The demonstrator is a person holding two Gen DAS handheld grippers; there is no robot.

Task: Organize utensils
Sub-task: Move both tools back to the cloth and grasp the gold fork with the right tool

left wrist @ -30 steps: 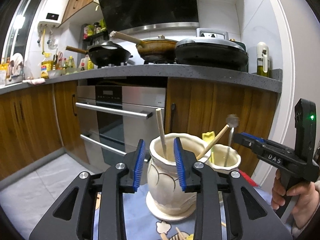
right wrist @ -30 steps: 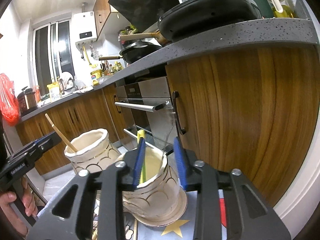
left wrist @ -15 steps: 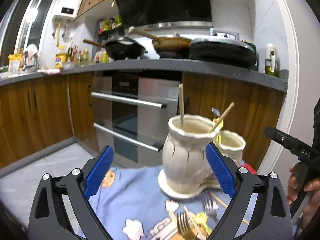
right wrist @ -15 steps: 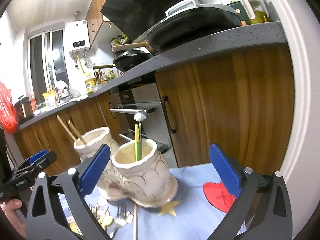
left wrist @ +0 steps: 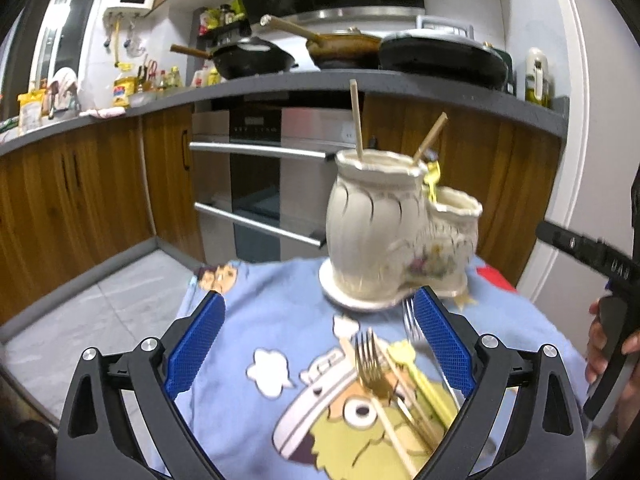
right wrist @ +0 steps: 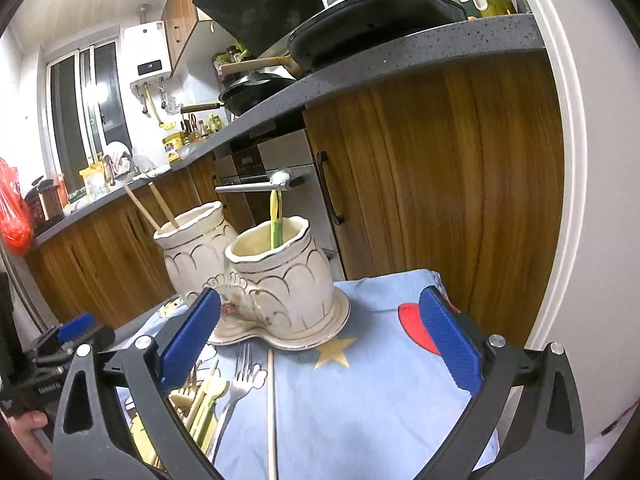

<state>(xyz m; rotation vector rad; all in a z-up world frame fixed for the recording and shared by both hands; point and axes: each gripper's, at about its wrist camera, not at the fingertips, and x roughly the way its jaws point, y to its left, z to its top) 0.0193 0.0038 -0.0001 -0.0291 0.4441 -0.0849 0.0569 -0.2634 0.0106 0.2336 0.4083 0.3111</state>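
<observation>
A cream ceramic double holder stands on the blue cartoon cloth [left wrist: 280, 320]. Its taller pot [left wrist: 372, 220] [right wrist: 192, 256] holds two wooden chopsticks [left wrist: 355, 120]. Its shorter pot [left wrist: 452, 232] [right wrist: 280, 268] holds a yellow-green utensil [right wrist: 275, 220] and a metal spoon. Loose utensils lie in front: a gold fork [left wrist: 370, 360], a silver fork [right wrist: 236, 380], yellow-green pieces [left wrist: 420, 380] and a single chopstick [right wrist: 272, 412]. My left gripper [left wrist: 320, 344] is open and empty, above the cloth before the holder. My right gripper [right wrist: 320, 336] is open and empty, just in front of the holder.
Wooden cabinets, an oven [left wrist: 260, 184] and a grey counter with pans [left wrist: 256, 60] stand behind the small table. A white door frame [right wrist: 576, 200] is at the right. The other hand-held gripper shows at each view's edge [left wrist: 588, 256] [right wrist: 48, 344].
Both grippers opened from nearly shut around the pots and pulled back and down. The utensils they carried now stand in the pots. The loose utensils on the cloth came into view.
</observation>
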